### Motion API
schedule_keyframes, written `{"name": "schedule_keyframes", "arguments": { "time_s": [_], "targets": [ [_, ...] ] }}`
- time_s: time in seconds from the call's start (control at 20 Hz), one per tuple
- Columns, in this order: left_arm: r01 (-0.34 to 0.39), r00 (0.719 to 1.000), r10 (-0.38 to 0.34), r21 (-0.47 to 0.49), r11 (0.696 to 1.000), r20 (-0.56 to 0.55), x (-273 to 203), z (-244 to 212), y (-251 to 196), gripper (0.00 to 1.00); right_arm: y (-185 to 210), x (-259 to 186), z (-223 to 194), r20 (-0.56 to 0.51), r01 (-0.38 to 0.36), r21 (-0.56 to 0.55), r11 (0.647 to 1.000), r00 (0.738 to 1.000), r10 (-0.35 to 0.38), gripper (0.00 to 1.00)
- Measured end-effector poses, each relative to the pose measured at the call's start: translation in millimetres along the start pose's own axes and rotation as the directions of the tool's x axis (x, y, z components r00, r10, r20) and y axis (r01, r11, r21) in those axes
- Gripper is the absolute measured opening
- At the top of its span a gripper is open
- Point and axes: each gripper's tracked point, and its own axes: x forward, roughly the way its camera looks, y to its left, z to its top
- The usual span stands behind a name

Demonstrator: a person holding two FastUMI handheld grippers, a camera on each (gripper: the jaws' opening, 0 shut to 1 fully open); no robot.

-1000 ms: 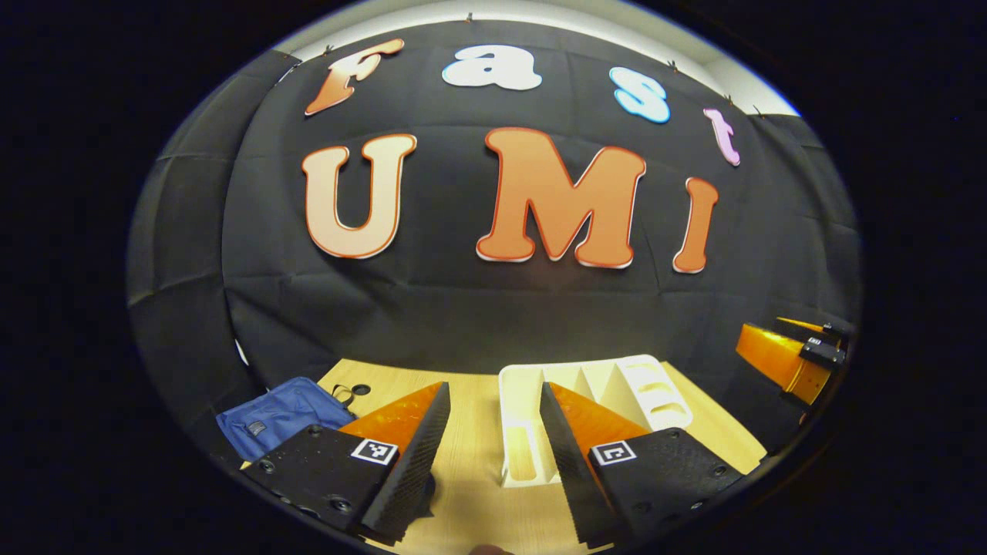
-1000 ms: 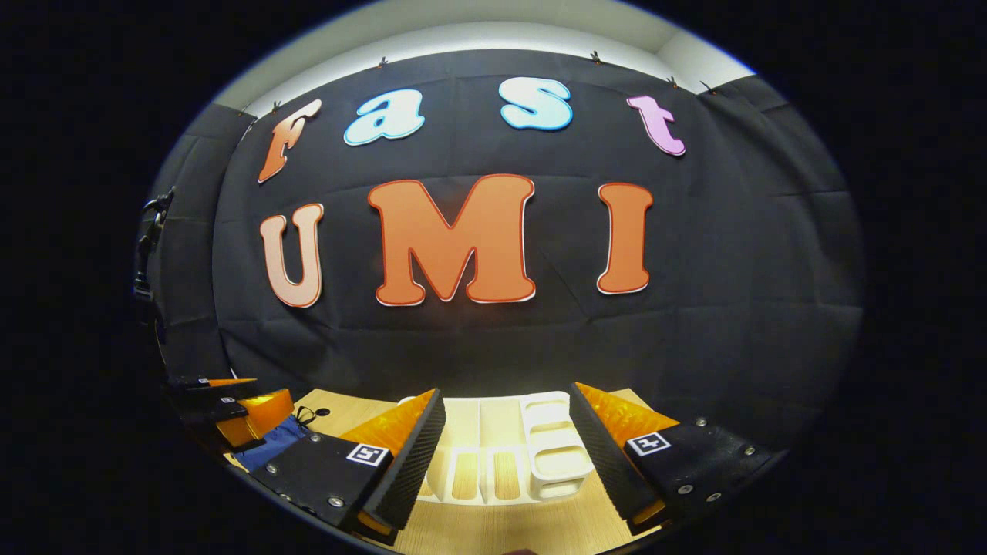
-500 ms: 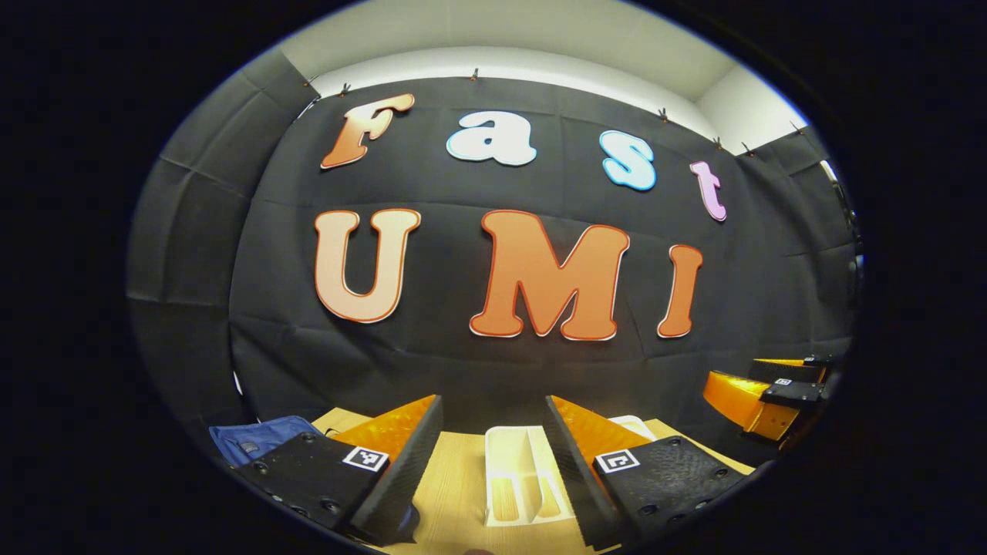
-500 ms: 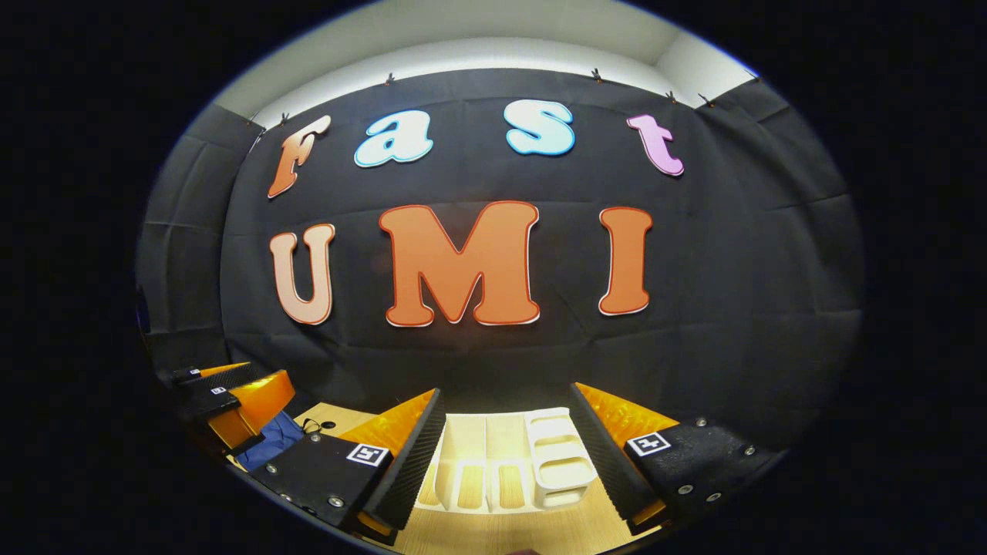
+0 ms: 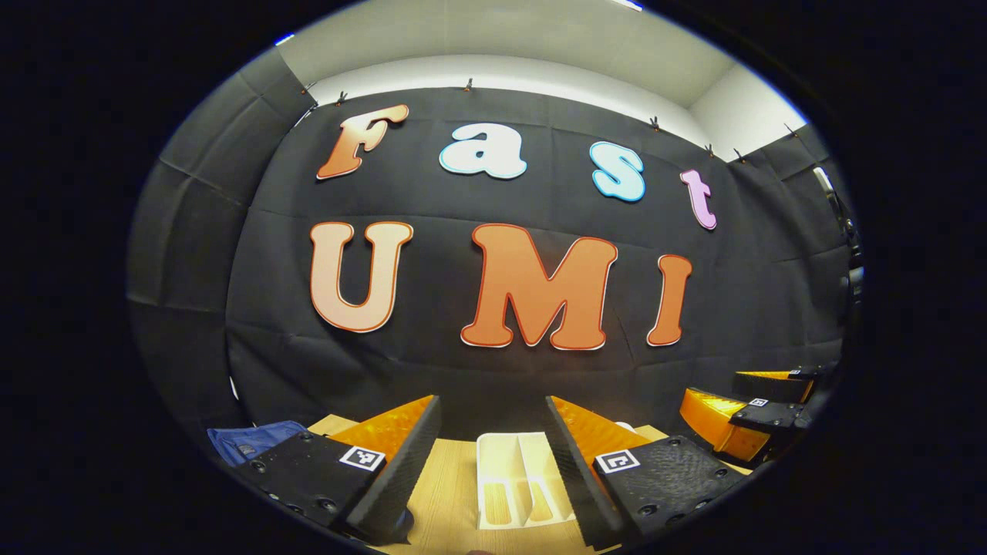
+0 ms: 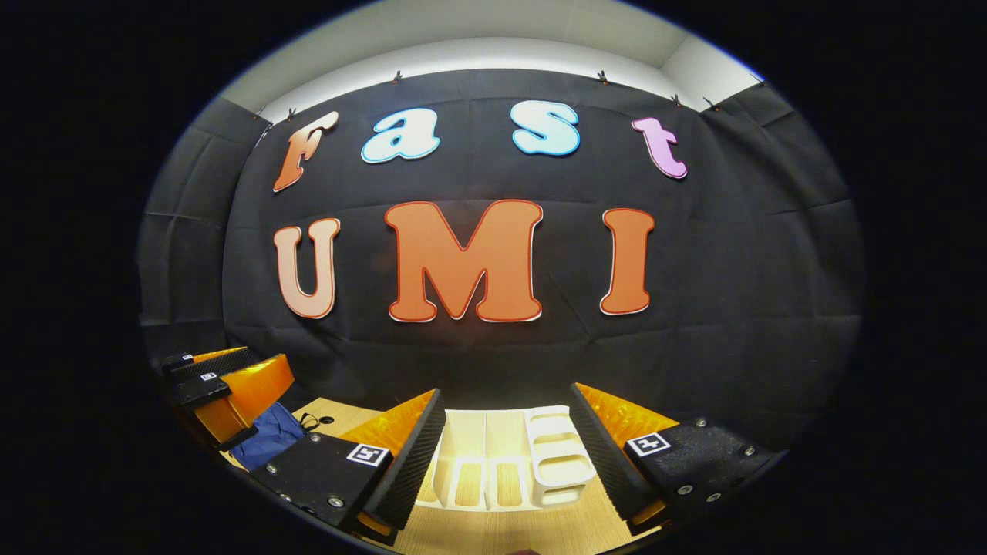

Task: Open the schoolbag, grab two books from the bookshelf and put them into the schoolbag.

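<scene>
Wooden table [image 6: 493, 532]: bookshelf [image 6: 509, 462] bookless; both jaws spread, holding nothing.

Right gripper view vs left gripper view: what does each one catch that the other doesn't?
Right gripper view alone: the white bookshelf's slotted right-hand section, and the schoolbag's black loop. Left gripper view alone: the other gripper at right, with a black tagged part. Both: the wooden table, blue schoolbag at left, bookshelf ahead, left gripper and right gripper open, holding nothing.
</scene>
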Motion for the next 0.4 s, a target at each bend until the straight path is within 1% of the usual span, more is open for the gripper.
{"name": "schedule_keyframes", "arguments": {
  "time_s": [0.05, 0.1, 0.15, 0.2, 0.25, 0.3, 0.35, 0.4],
  "targets": [
    [-0.007, 1.0, 0.007, 0.004, 1.0, -0.02, 0.9, -6.2, 2.0, 0.83, -1.3, -0.3, -2.9, -0.008, 0.005, -0.001, 1.0, 1.0, -0.005, 0.96],
    [-0.01, 0.999, 0.011, 0.008, 1.0, -0.032, 1.1, -8.4, 3.1, 0.84, -2.4, -1.6, -4.1, -0.013, 0.007, 0.002, 1.0, 1.0, -0.007, 0.96],
    [-0.016, 0.999, 0.017, 0.011, 1.0, -0.039, 1.6, -10.2, 3.7, 0.8, -3.7, -1.2, -5.1, -0.017, 0.011, 0.005, 1.0, 1.0, -0.011, 0.96],
    [-0.018, 0.999, 0.018, 0.012, 1.0, -0.044, 1.3, -10.1, 4.7, 0.8, -5.9, -0.7, -6.4, -0.023, 0.016, 0.008, 1.0, 1.0, -0.016, 0.96],
    [-0.018, 0.999, 0.019, 0.014, 1.0, -0.047, 0.3, -11.6, 5.0, 0.84, -6.8, 0.1, -6.9, -0.024, 0.021, 0.01, 1.0, 0.999, -0.021, 0.96],
    [-0.022, 0.998, 0.023, 0.02, 1.0, -0.051, -0.1, -12.0, 6.0, 0.8, -7.3, 1.0, -7.5, -0.027, 0.024, 0.014, 1.0, 0.999, -0.023, 0.96],
    [-0.023, 0.998, 0.024, 0.022, 1.0, -0.05, 0.2, -13.2, 6.7, 0.8, -7.0, 0.4, -6.9, -0.027, 0.024, 0.018, 1.0, 0.999, -0.024, 0.96],
    [-0.02, 0.998, 0.021, 0.022, 1.0, -0.054, 0.2, -13.6, 6.0, 0.83, -6.6, -0.4, -9.3, -0.031, 0.024, 0.018, 1.0, 0.999, -0.023, 0.96]
  ]
}}
